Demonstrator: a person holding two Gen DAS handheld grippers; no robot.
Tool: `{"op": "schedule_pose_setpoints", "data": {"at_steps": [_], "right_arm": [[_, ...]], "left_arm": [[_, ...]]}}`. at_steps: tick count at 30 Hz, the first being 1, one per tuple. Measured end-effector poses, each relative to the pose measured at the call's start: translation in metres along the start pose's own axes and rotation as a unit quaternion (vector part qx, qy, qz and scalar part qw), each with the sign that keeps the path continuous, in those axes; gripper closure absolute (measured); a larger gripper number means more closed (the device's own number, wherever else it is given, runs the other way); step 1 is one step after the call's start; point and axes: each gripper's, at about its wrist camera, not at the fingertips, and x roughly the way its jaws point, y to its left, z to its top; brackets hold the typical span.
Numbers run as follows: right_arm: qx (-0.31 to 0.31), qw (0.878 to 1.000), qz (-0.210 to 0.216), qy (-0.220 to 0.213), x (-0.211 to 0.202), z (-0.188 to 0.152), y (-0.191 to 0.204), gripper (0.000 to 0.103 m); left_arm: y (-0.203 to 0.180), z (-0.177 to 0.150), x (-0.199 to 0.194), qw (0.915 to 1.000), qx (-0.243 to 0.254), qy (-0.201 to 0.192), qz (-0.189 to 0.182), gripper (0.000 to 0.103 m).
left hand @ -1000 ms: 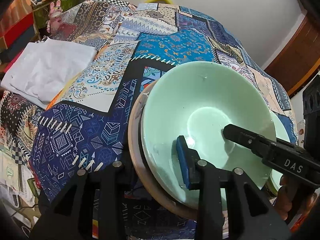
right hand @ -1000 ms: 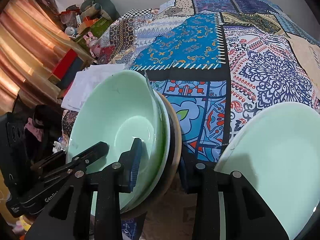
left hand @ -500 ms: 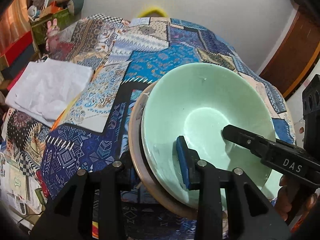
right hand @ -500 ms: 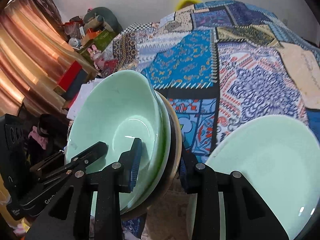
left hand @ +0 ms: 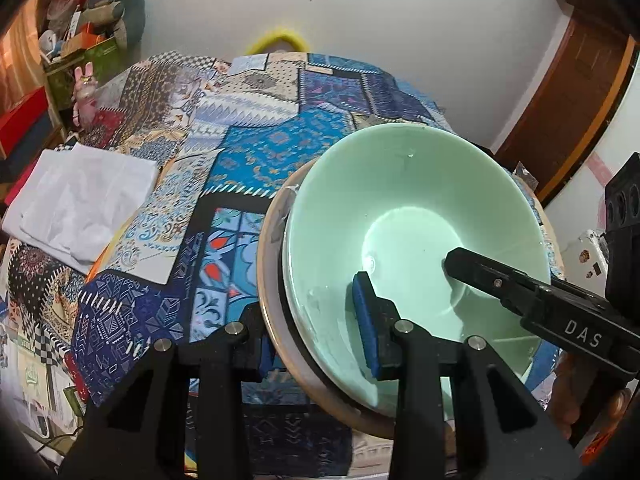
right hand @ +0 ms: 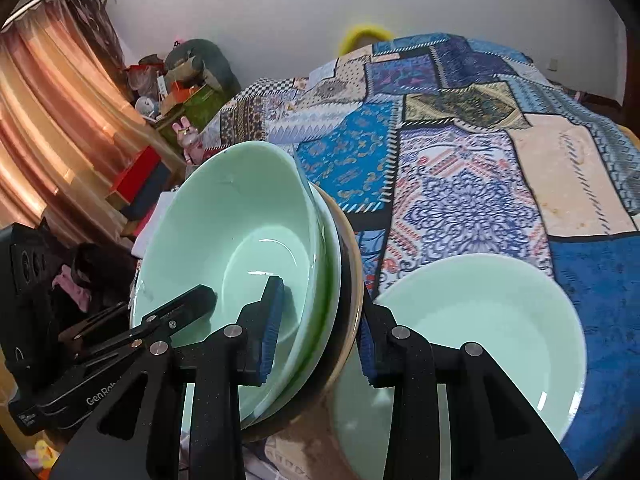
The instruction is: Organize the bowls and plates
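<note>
Lying across the whole scene: a patchwork quilt [right hand: 460, 168] covering a bed. Being held tilted above it: a stack of dishes, a green bowl [left hand: 404, 216] nested on a tan-rimmed plate [left hand: 272, 264]. Clamping the stack's near rim from one side: the left hand-held gripper [left hand: 316, 340], clenched on it. Pinching the opposite rim: the right hand-held gripper [right hand: 320, 332], also clenched. Resting on the quilt just beside the right hand-held gripper: a second green bowl [right hand: 480, 320]
</note>
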Motion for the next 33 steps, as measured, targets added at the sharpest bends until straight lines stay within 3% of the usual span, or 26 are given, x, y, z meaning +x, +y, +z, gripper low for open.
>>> {"op": "schedule_pose_setpoints", "data": {"at_steps": [19, 33], "right_arm": [[0.028, 0.999, -0.027, -0.028, -0.056, -0.013, -0.052, 0.072], [0.058, 0.997, -0.043, -0.015, -0.068, -0.033, -0.087, 0.072]], "left_arm": [[-0.08, -0.003, -0.004, 0.9985, 0.046, 0.002, -0.029, 0.068], [-0.118, -0.014, 0.02, 0.9962, 0.066, 0.034, -0.045, 0.069]]}}
